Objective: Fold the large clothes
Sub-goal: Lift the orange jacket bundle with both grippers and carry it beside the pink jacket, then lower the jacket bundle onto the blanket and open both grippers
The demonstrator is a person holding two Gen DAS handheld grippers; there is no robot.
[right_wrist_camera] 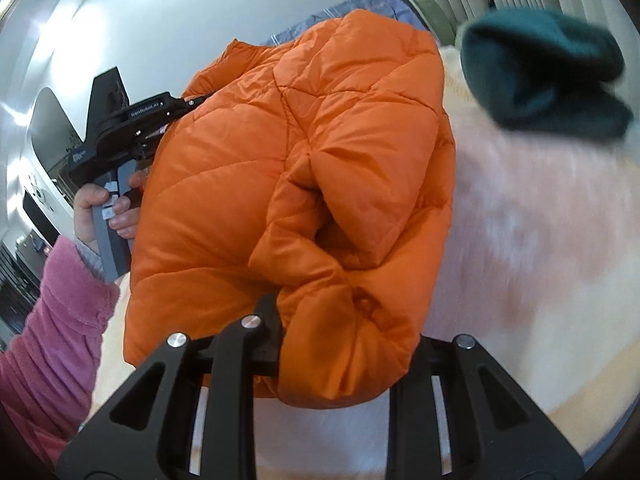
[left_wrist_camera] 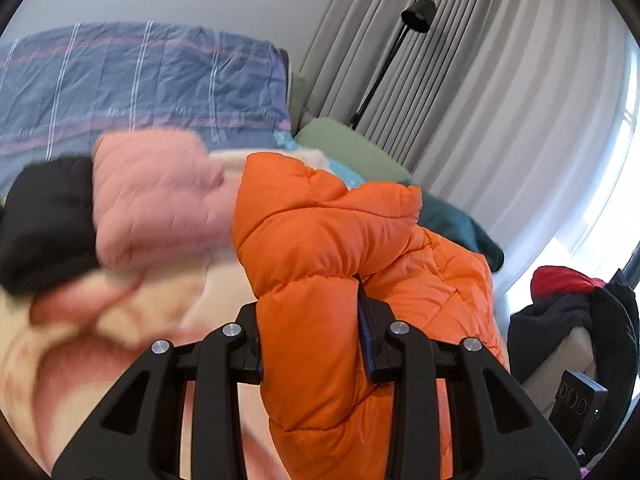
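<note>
Left wrist view, left to right: a black garment (left_wrist_camera: pixel 44 228) and a pink quilted jacket (left_wrist_camera: pixel 160 196) lie blurred on a pale pink-and-cream blanket (left_wrist_camera: pixel 60 360), in front of a blue striped pillow (left_wrist_camera: pixel 140 80). At centre, the left gripper (left_wrist_camera: pixel 312 328) is clenched on a fold of the orange puffer jacket (left_wrist_camera: pixel 320 232), which bulges up between its two fingers. Behind it lie a green cushion (left_wrist_camera: pixel 348 148) and a teal garment (left_wrist_camera: pixel 460 224); a black floor lamp (left_wrist_camera: pixel 416 16) stands before grey curtains (left_wrist_camera: pixel 500 100).

Right wrist view, left to right: a pink sleeve (right_wrist_camera: pixel 52 320) and a hand (right_wrist_camera: pixel 104 208) grasp the handle of the left gripper, whose tip is hidden behind the jacket. The orange puffer jacket hangs lifted above the blanket. The right gripper (right_wrist_camera: pixel 340 344) is clenched on its lower bunched edge. The teal garment lies at upper right.
</note>
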